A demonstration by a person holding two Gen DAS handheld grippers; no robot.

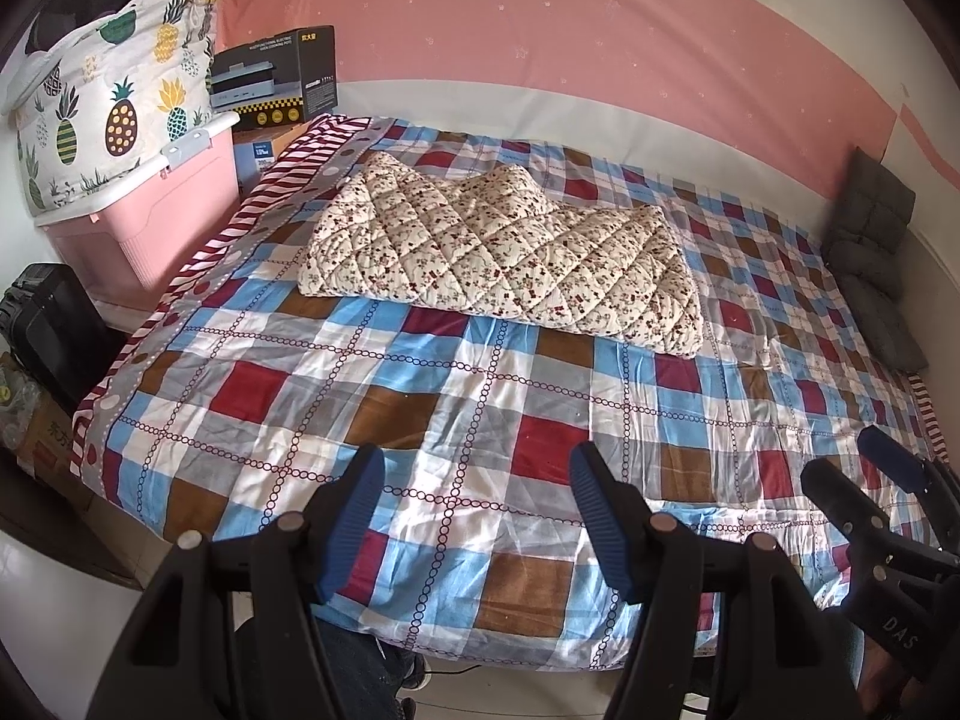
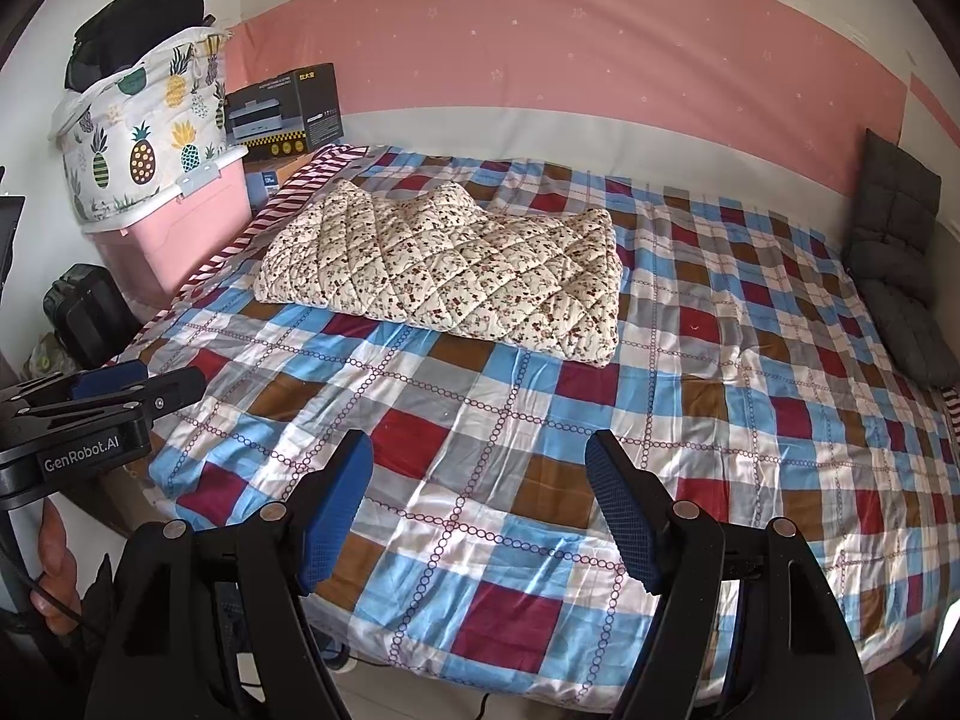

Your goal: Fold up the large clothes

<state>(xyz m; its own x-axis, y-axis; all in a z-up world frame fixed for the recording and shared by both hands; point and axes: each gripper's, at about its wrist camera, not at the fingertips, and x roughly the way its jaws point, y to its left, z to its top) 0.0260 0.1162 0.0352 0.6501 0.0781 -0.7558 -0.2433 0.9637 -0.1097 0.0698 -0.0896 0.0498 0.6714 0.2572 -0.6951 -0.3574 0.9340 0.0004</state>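
We held left gripper point(image 1: 474, 516) and right gripper point(image 2: 480, 510) wide open, empty | quilt point(image 1: 504, 258) lay folded mid-bed, apparently done.

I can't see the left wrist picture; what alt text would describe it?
A folded floral quilt lies on a bed with a plaid cover, seen past the open left gripper, which holds nothing. The right gripper pokes in at the right edge, and a pink bin with a pineapple bag on top stands left of the bed.
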